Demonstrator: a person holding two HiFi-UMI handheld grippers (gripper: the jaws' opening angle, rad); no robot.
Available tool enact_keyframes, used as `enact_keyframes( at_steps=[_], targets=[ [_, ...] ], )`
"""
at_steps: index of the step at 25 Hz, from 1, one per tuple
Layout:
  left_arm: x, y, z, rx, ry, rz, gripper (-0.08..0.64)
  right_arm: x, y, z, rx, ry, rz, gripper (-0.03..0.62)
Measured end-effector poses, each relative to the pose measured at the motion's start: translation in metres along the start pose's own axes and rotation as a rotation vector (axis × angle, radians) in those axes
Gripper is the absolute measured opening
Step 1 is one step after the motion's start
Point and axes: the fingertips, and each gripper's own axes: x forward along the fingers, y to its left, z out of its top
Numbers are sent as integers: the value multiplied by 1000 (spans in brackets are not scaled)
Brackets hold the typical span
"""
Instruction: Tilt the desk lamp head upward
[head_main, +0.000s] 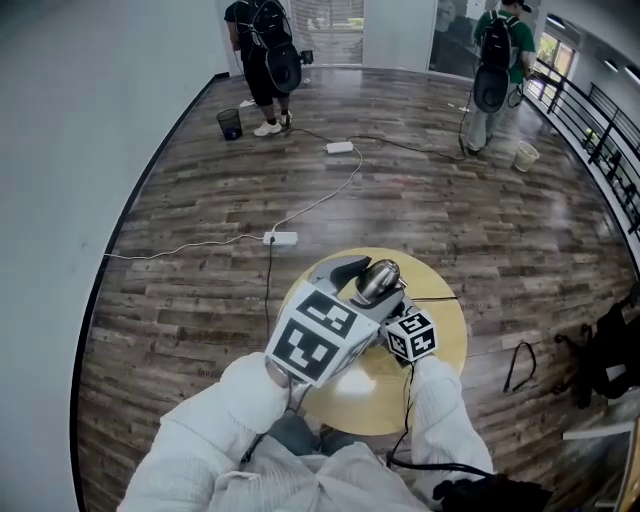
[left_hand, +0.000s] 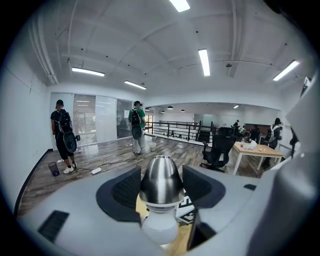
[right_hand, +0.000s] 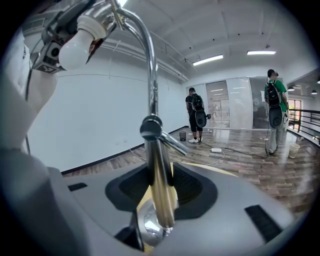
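My left gripper (left_hand: 161, 192) is clamped on the desk lamp's chrome head (left_hand: 160, 172). My right gripper (right_hand: 161, 190) pinches the lamp's stem (right_hand: 152, 90), low over the round yellow table (head_main: 440, 340).

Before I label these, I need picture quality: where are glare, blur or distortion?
Head view: fisheye curves the floor, which glares far off. Left gripper view: lamp head shows soft highlights, bulb blurred close-up. Right gripper view: lamp stem blurred, ceiling lights flare.
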Motion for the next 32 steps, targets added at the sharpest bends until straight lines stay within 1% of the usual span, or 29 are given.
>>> enact_keyframes(
  at_steps=[4,10,17,23,25,28,30,32],
  targets=[
    [9,0,12,12,-9,-14,262,0,0,1,-3,-2,12,147],
    [24,0,22,18,23,-46,264,-1,-1,-1,0,2,27,147],
    [29,2,28,23,19,-66,264,0,-1,0,11,-5,27,147],
    [28,1,29,9,-45,-76,264,-1,-3,0,41,-16,23,147],
    [23,1,28,29,-58,-71,264,-2,-4,1,73,-38,-3,147],
    [5,5,26,62,-88,-42,264,-11,-3,4,117,-93,-54,147],
    [-13,13,20,54,-126,-20,264,-21,-2,6,147,-136,-89,147],
    [-33,23,11,20,-185,1,264,-32,2,4,176,-174,-124,147]
  ],
)
